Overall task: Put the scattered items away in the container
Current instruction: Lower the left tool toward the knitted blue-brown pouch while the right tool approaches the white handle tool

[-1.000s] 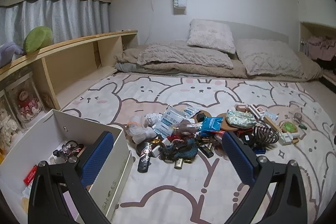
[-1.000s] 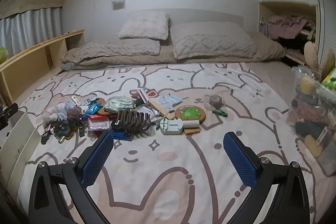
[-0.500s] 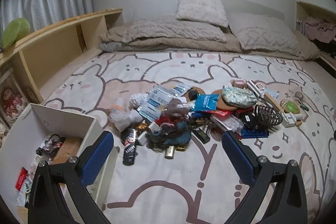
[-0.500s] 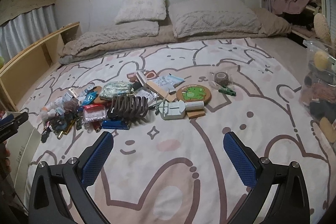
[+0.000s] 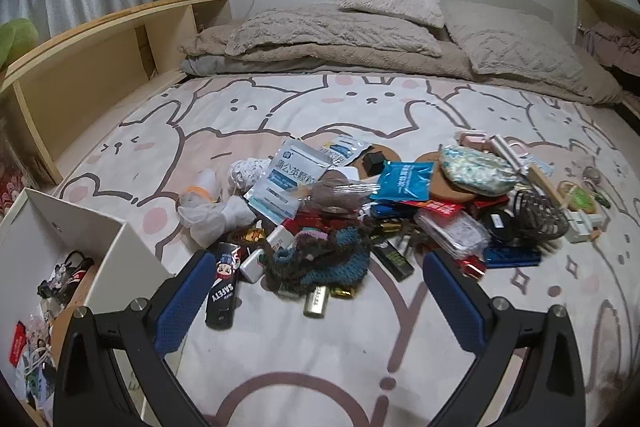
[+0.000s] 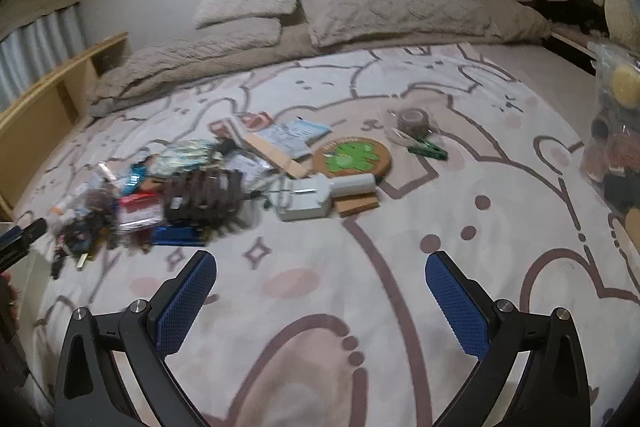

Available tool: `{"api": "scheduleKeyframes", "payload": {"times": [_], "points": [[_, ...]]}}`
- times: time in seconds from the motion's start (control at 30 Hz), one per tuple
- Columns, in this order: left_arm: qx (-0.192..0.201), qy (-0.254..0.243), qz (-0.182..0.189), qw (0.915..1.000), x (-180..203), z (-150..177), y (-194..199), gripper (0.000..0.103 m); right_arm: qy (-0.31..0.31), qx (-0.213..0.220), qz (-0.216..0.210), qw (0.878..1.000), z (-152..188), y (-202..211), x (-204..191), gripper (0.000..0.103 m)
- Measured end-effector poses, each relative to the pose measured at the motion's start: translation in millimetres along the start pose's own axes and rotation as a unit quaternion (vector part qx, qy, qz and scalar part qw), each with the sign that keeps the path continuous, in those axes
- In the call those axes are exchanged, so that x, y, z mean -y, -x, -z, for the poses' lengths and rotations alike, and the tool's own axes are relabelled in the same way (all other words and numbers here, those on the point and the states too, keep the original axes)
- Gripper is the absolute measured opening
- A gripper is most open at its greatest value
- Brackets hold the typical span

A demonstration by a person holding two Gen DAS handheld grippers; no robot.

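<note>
I am looking at the white box (image 5: 120,247) at my left, holding only a few bits, while most of the clutter (image 5: 360,211) is still lying heaped on the soft bunny-print blanket (image 5: 320,347): crinkly packets, knitted yarn, smooth batteries. My left gripper (image 5: 320,291) and right gripper (image 6: 320,291) are both gaping wide, holding nothing.

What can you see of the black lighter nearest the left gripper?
The lighter is a black plastic bar lying flat on the bedspread, long axis running away from the camera. It bears a cartoon head at the far end and white "SAFETY" lettering along the body. It sits at the pile's near-left edge, just right of the white box. A white block touches its far right side. Nothing grips it.
</note>
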State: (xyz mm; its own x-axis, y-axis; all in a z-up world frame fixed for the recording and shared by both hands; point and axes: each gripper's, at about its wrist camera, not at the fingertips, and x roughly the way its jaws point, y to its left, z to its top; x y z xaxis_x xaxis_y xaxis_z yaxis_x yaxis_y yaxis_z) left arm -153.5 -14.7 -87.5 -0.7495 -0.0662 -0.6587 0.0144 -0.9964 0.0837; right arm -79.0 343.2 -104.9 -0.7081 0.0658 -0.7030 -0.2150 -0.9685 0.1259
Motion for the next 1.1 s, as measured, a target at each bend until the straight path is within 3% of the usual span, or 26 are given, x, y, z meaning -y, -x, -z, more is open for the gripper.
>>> {"api": "scheduleKeyframes", "payload": {"times": [0.23,0.6,0.87,1.1], "points": [[-0.02,0.005,0.007,0.9998,2,-2,-28,0.103,-0.005,-0.047,0.019,0.999,3,-43,12,0.103],[-0.062,-0.02,-0.006,0.9978,11,7,-71,0.103,0.022,-0.079,0.044,0.996,0,-93,17,0.103],[-0.094,0.019,0.009,0.9953,-4,10,-96,0.103,0.037,-0.091,0.034,0.995,-11,-111,7,0.103],[-0.104,0.052,0.024,0.9929,-10,11,-108,0.103,0.035,-0.076,0.032,0.996,-24,-120,-1,0.103]]}}
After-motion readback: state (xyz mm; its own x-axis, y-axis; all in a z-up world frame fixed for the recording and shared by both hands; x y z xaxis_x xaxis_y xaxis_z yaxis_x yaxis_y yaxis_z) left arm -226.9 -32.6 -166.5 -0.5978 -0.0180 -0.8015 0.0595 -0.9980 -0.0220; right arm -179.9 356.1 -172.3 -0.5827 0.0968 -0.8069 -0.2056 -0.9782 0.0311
